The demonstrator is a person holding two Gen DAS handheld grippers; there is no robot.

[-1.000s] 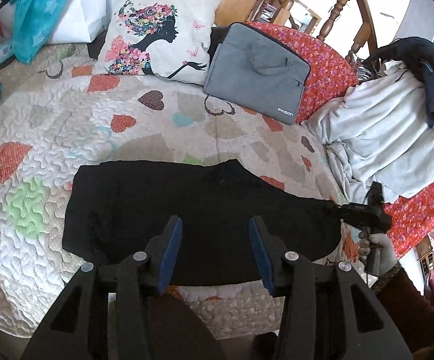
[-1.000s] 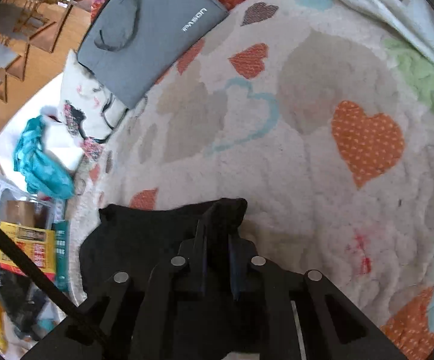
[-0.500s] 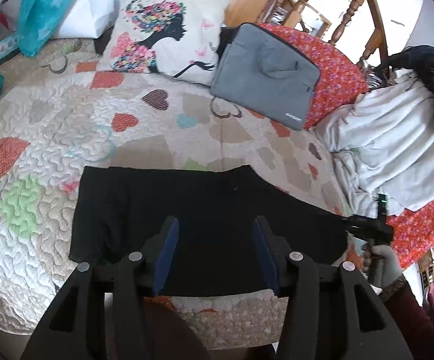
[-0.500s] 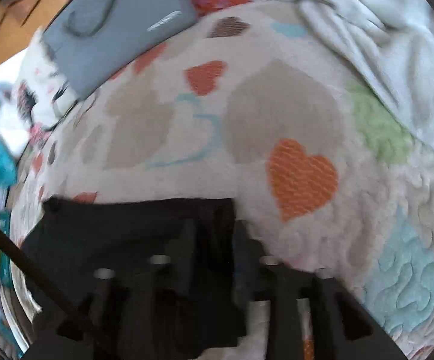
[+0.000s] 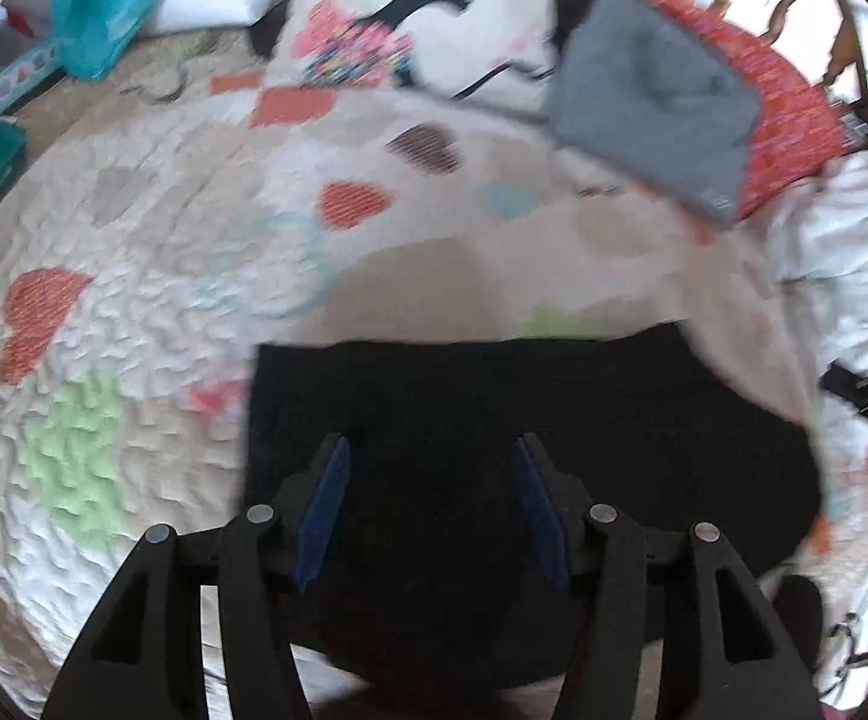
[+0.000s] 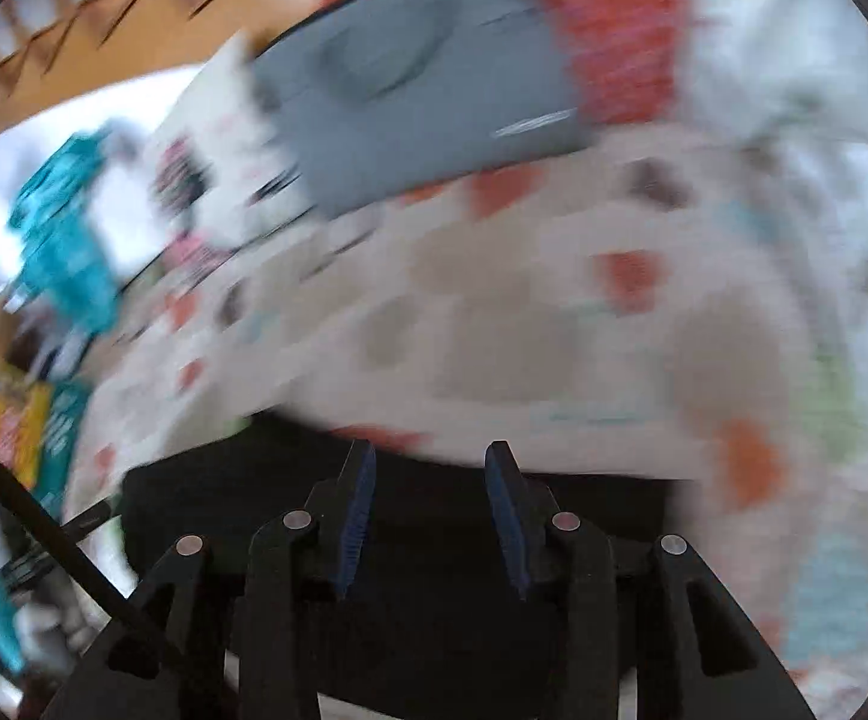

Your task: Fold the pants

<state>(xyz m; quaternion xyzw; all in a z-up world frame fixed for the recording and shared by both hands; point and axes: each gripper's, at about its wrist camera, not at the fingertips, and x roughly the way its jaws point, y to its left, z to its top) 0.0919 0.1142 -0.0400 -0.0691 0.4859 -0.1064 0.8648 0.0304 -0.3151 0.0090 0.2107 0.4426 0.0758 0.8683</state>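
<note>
**Black pants flat on the heart quilt, both grippers open above them**

The black pants [image 5: 493, 420] lie spread flat on the quilted heart-pattern bedspread [image 5: 134, 252], near its front edge. In the left wrist view they form a dark, wide rectangle below the middle of the frame.

The left gripper [image 5: 431, 504] hangs over the pants with its blue-padded fingers [image 5: 323, 510] apart and widening — nothing is pinched between them, only the dark cloth showing beyond the gap.

The right gripper [image 6: 431, 510] is also over the pants [image 6: 434, 630], near their far edge — its jaws are spreading too, with no fabric between the pads. This view is heavily blurred.

At the back of the bed a grey laptop bag [image 5: 649, 102] leans on a red floral cushion [image 5: 787, 102], beside a white pillow printed with a flowered silhouette [image 5: 410, 18]. Pale grey clothing [image 5: 847, 228] is heaped at the right, and a teal cloth [image 5: 104, 0] sits at the far left.
</note>
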